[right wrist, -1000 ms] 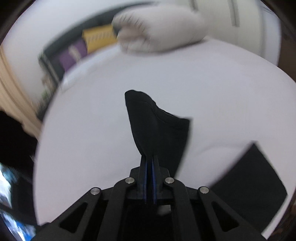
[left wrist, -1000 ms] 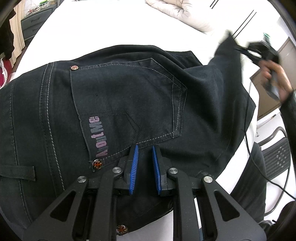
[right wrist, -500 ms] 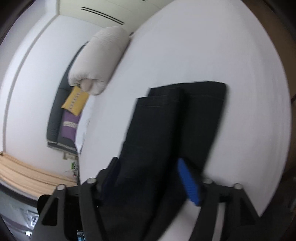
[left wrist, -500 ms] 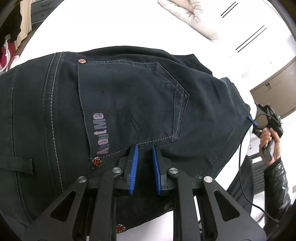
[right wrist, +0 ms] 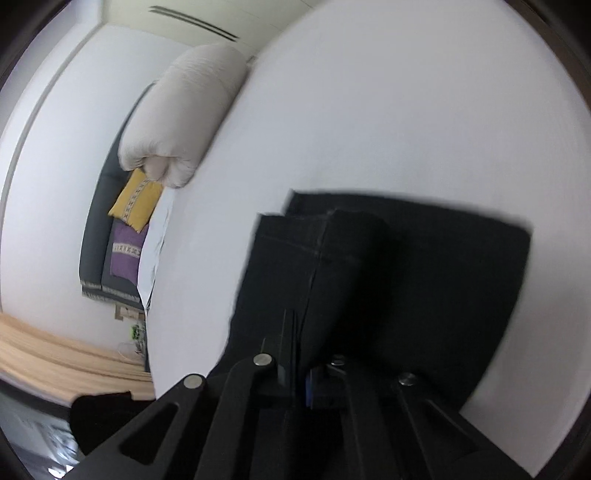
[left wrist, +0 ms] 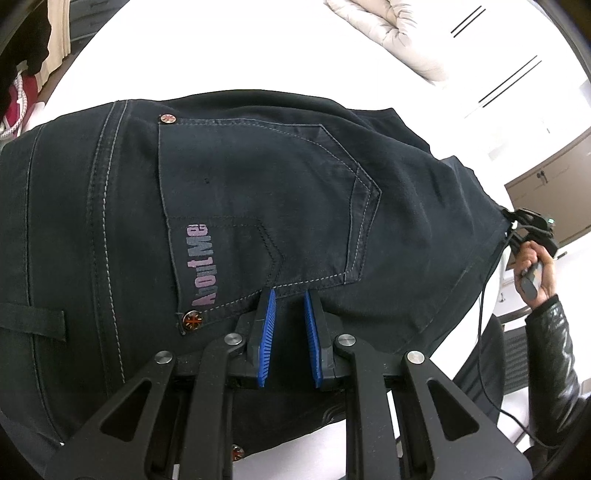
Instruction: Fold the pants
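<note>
Dark blue-black pants (left wrist: 240, 206) lie on a white bed (left wrist: 229, 55), back pocket with "About Me" print facing up. My left gripper (left wrist: 290, 295) is open, its blue pads resting on the fabric just below the pocket. My right gripper (left wrist: 517, 225) shows at the far right of the left wrist view, held in a hand at the pants' leg edge. In the right wrist view the right gripper (right wrist: 301, 332) is shut on a fold of the pants (right wrist: 332, 266), whose folded legs spread over the bed (right wrist: 406, 110).
A rolled cream duvet (right wrist: 184, 118) lies at the head of the bed, also in the left wrist view (left wrist: 391, 33). A dark sofa with yellow and purple cushions (right wrist: 125, 229) stands beyond. A brown cabinet (left wrist: 546, 184) and a grey chair (left wrist: 513, 354) stand at the right.
The right gripper let go of the raised pant leg, swung down to the right and has closed on the leg edge. The left gripper has stayed in place.
</note>
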`<state>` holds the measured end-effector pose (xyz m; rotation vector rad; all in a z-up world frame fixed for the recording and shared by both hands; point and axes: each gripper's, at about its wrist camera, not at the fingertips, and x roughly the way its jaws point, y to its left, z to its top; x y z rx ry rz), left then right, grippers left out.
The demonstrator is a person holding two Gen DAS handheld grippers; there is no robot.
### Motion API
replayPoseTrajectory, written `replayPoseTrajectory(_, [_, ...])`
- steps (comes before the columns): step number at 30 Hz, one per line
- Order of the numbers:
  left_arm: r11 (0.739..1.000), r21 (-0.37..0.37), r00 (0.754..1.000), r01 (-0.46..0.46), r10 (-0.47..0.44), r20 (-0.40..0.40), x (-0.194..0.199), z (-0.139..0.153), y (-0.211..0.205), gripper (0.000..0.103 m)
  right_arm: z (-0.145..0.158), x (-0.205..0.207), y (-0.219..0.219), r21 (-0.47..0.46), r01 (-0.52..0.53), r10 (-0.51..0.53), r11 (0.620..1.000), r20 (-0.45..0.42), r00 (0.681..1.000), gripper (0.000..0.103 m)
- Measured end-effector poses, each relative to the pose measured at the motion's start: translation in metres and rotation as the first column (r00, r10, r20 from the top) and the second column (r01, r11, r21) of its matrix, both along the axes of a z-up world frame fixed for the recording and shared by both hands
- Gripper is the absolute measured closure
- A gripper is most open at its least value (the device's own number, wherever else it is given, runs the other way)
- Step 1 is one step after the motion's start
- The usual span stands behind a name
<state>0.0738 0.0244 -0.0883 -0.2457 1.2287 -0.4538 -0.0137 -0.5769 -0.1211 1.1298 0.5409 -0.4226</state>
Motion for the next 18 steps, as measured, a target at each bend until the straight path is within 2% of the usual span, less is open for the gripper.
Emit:
replayPoseTrajectory(2, [1.000,-0.007,1.000,-0.007,0.007,-0.005,0.001,0.000,0.002,0.087,0.020,-0.013,0.003,-0.058,0.020,-0.016,0.998,0.068,0.998,0.099])
replayPoseTrajectory(4, [1.000,-0.008,1.000,-0.007,0.007,-0.007,0.002,0.001,0.003,0.087,0.026,-0.031,0.001,-0.068,0.051,-0.042,0.996,0.130,0.991,0.099])
replayPoseTrajectory(6, [1.000,-0.008,1.000,-0.007,0.007,-0.008,0.002,0.001,0.004,0.087,0.006,-0.037,-0.010,-0.028,0.074,-0.071,0.997,0.080,0.994,0.099])
replayPoseTrajectory(8, [1.000,-0.008,1.000,-0.003,0.003,-0.006,0.002,0.002,0.005,0.087,-0.035,-0.053,-0.024,0.112,0.146,-0.145,0.983,-0.014,0.989,0.099])
replayPoseTrajectory(9, [1.000,-0.011,1.000,-0.005,0.005,-0.007,0.003,0.002,0.006,0.087,-0.044,-0.063,-0.025,0.159,0.161,-0.167,0.974,0.023,0.986,0.100])
replayPoseTrajectory(11, [1.000,-0.016,1.000,-0.009,0.009,-0.007,0.003,0.001,0.008,0.087,-0.039,-0.071,-0.021,0.125,0.152,-0.159,0.980,0.052,0.986,0.100])
replayPoseTrajectory(12, [1.000,-0.015,1.000,-0.010,0.010,-0.006,0.003,0.001,0.007,0.087,-0.037,-0.070,-0.020,0.109,0.139,-0.145,0.984,0.053,0.988,0.094])
replayPoseTrajectory(14, [1.000,-0.007,1.000,-0.006,0.006,-0.004,0.003,0.001,0.007,0.087,-0.035,-0.061,-0.023,0.113,0.102,-0.108,0.988,0.053,0.993,0.091])
replayPoseTrajectory(17, [1.000,-0.004,1.000,-0.008,0.008,-0.005,0.003,0.002,0.005,0.087,-0.031,-0.047,-0.034,0.116,0.091,-0.097,0.989,0.050,0.994,0.092])
replayPoseTrajectory(18, [1.000,-0.004,1.000,-0.009,0.009,-0.004,0.003,0.002,0.005,0.087,-0.026,-0.041,-0.036,0.098,0.080,-0.083,0.992,0.028,0.996,0.098])
